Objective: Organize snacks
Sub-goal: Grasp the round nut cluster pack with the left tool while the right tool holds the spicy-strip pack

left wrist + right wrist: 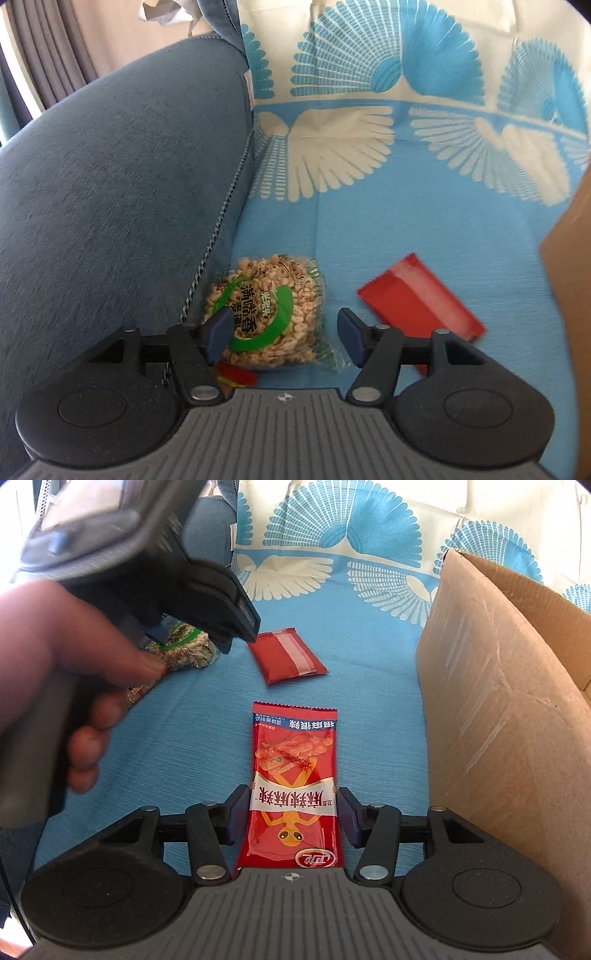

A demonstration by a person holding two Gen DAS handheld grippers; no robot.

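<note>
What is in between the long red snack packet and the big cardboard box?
Nothing. In the right wrist view only bare blue sofa cover lies between the long red packet and the cardboard box.

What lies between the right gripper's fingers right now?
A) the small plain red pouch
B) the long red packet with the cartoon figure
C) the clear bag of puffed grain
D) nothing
B: the long red packet lies lengthwise between the right gripper's open fingers.
</note>
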